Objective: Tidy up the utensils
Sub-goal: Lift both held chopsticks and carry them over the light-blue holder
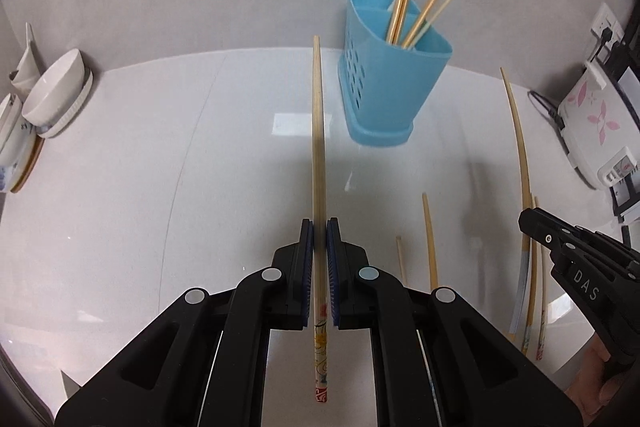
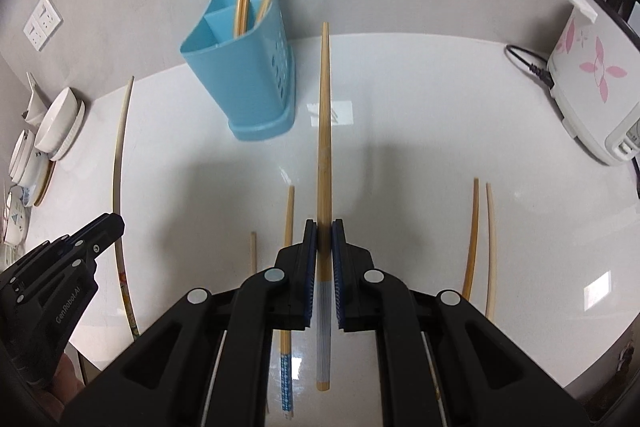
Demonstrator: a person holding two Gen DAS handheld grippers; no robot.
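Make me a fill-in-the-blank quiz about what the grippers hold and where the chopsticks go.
1. The left gripper is shut on a chopstick with a ____ patterned end.
2. The right gripper is shut on a chopstick with a ____ ribbed end.
3. The holder is coloured ____.
4. Loose chopsticks lie on the ____.

Missing words: floral; grey; blue; counter

Both wrist cams sit close behind their jaws, angled steeply down at the white tabletop [image 1: 140, 167] toward the rear wall (fisheye); both share the blue chopstick holder [image 1: 384, 83].
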